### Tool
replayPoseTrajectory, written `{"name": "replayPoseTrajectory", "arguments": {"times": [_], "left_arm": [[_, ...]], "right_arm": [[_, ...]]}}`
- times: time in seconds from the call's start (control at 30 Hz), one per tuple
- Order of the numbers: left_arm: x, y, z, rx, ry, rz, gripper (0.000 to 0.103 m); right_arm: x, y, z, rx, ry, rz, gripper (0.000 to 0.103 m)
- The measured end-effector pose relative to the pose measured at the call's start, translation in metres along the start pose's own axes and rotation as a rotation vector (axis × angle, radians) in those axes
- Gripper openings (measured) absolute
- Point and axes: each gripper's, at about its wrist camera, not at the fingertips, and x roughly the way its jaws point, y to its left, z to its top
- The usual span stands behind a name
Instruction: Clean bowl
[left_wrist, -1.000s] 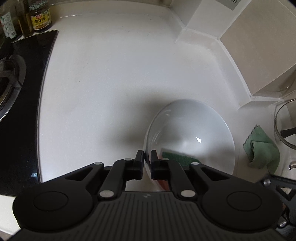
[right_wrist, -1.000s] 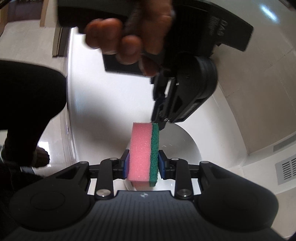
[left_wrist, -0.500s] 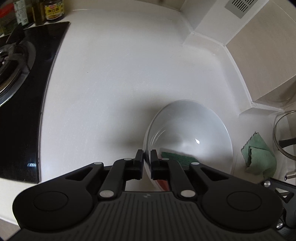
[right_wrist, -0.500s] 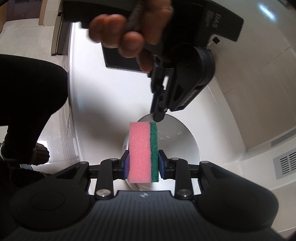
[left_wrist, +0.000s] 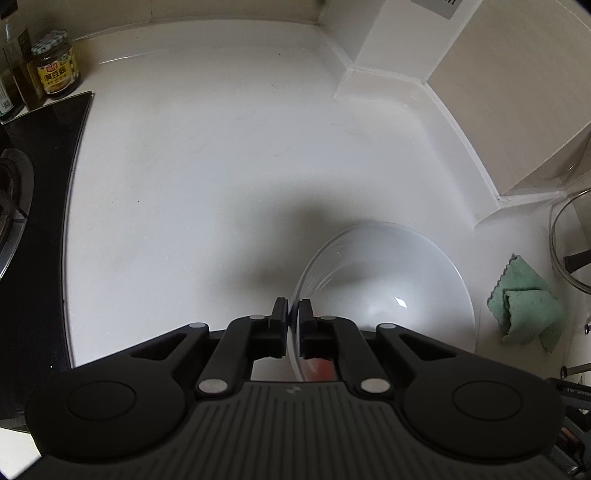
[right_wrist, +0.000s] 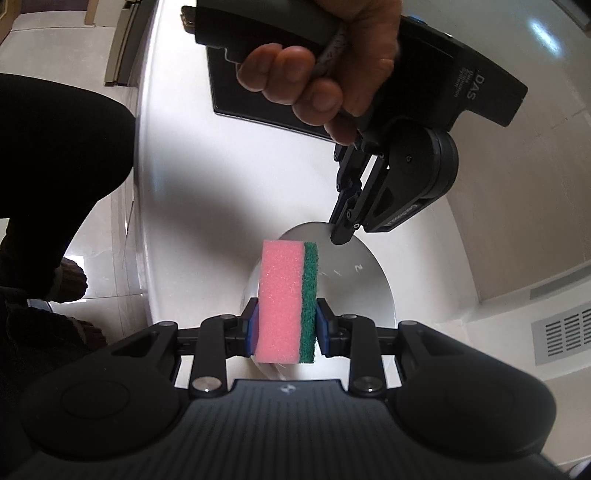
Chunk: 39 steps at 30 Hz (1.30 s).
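One white bowl (left_wrist: 384, 291); glossy, smooth, rim clamped.

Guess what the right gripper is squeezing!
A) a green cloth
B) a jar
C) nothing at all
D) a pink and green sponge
D: in the right wrist view the right gripper has its jaws pressed on both sides of the pink and green sponge, held just above the white bowl; the green cloth lies on the counter beside the bowl.
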Motion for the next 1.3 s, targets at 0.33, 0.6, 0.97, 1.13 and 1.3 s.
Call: {"name": "replayPoseTrajectory", "arguments": {"times": [0.33,0.6,0.97,1.13,1.3], "left_arm": [[-0.015,0.011,-0.027,-0.085,-0.028,-0.017,0.002],[0.001,0.009,0.001,-0.019,-0.011,0.028,0.001],[0.006,0.009,0.008,0.004,0.005,0.017,0.001],[-0.012,0.017,-0.010,-0.056,-0.025,-0.036,0.001],[-0.014,0.013,-0.022,-0.088,-0.038,-0.032,0.001]], "right_arm": [[0.013,-0.004,0.023,0.060,-0.025,-0.008,0.026],[0.013,-0.006,0.020,0.057,-0.012,-0.015,0.026],[-0.006,-0.013,-0.011,-0.032,0.028,-0.015,0.026],[-0.010,-0.002,0.005,-0.077,0.017,-0.018,0.026],[-0.003,0.000,0.015,-0.071,0.033,-0.030,0.026]]}}
